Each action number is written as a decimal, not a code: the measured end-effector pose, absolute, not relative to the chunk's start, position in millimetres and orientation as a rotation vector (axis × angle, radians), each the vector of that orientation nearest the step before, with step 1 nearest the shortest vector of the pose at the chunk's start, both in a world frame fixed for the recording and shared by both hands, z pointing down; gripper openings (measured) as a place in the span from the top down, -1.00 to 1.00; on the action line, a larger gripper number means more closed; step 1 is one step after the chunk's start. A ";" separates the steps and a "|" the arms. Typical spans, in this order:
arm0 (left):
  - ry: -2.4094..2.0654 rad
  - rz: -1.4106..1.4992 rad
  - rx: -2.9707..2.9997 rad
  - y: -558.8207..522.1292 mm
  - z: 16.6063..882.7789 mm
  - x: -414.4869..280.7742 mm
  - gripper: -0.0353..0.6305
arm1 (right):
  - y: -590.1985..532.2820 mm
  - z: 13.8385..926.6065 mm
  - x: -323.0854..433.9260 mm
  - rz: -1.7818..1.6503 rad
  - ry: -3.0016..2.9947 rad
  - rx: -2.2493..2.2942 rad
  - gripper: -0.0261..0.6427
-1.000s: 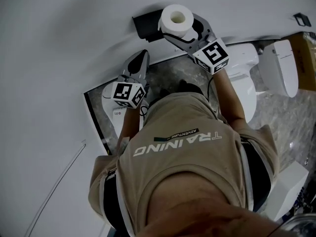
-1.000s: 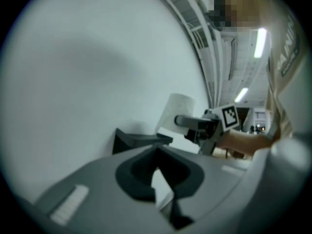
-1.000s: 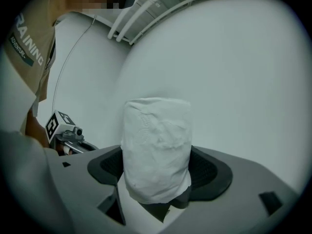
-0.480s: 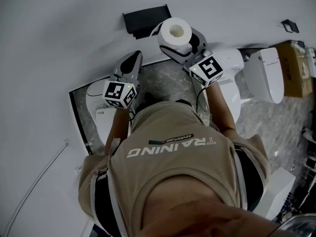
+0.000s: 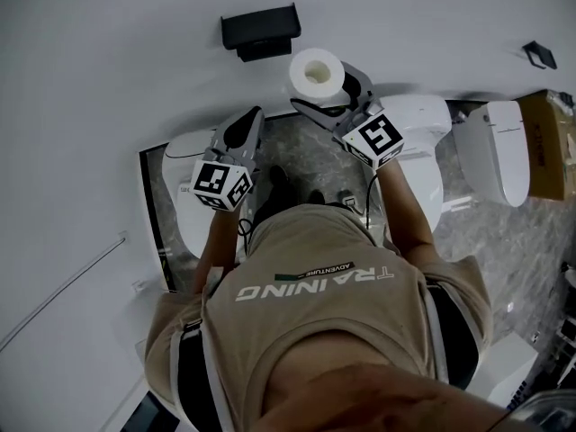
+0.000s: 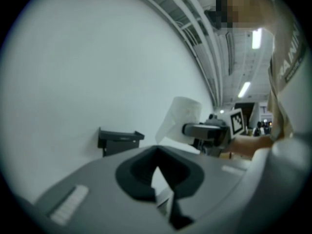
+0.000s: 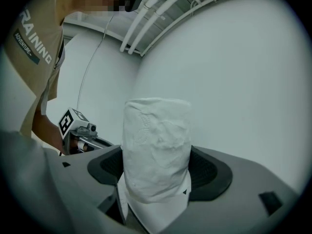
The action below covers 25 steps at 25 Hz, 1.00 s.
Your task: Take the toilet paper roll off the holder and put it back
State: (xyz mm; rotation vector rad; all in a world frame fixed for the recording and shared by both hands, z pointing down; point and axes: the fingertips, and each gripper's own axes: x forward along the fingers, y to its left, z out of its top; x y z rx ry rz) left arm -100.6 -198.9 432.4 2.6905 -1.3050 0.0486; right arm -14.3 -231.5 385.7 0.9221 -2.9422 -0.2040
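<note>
The white toilet paper roll [image 5: 316, 72] stands upright between the jaws of my right gripper [image 5: 326, 88], which is shut on it. It is held just below and right of the black wall holder [image 5: 261, 31] and apart from it. In the right gripper view the roll [image 7: 156, 140] fills the gap of the right gripper [image 7: 156, 184]. My left gripper [image 5: 248, 120] hangs lower left of the roll, jaws together with nothing in them. The left gripper view shows the left gripper [image 6: 158, 182], the holder [image 6: 119, 139], the roll [image 6: 180, 118] and the right gripper [image 6: 207, 130].
A white wall [image 5: 108, 79] carries the holder. Below it, white toilets stand on a marble floor: one at the left [image 5: 184, 187], one under my right arm [image 5: 423, 133], another further right [image 5: 499, 147]. A cardboard box [image 5: 549, 142] sits at the right edge.
The right gripper has carried the roll away from the holder, down and slightly right. The left gripper has stayed beside it, still shut.
</note>
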 end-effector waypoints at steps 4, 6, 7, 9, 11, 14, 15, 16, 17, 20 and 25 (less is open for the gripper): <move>-1.338 0.072 2.662 -178.8 434.6 -95.1 0.89 | -219.3 392.4 -10.8 -0.189 -2.960 0.865 -0.15; -1.347 0.077 2.655 -173.2 435.2 -96.2 0.89 | -218.5 395.4 -9.3 -0.167 -2.966 0.867 -0.15; -1.352 0.076 2.655 -171.6 434.1 -98.1 0.89 | -218.8 395.3 -9.2 -0.159 -2.970 0.873 -0.15; -1.362 0.069 2.660 -168.6 430.1 -102.9 0.89 | -219.5 392.8 -10.0 -0.156 -2.972 0.889 -0.15; -1.362 0.060 2.665 -163.6 427.9 -105.7 0.89 | -218.5 390.4 -10.1 -0.167 -2.962 0.909 -0.15; -1.332 0.065 2.679 -157.8 429.9 -106.8 0.89 | -216.7 388.8 -10.6 -0.190 -2.930 0.943 -0.15; -1.319 0.068 2.686 -156.8 430.5 -107.7 0.89 | -215.8 389.0 -12.1 -0.193 -2.920 0.949 -0.15; -1.308 0.068 2.693 -156.4 430.9 -108.8 0.89 | -214.8 389.3 -14.0 -0.197 -2.912 0.951 -0.15; -1.300 0.066 2.699 -157.0 431.2 -110.2 0.89 | -214.8 389.8 -16.0 -0.200 -2.906 0.952 -0.15; -1.285 0.045 2.703 -160.1 430.9 -115.1 0.89 | -220.9 389.8 -22.9 -0.213 -2.893 0.979 -0.15; -1.273 0.018 2.704 -162.7 428.4 -122.6 0.89 | -254.6 384.7 -37.2 -0.294 -2.865 1.032 -0.15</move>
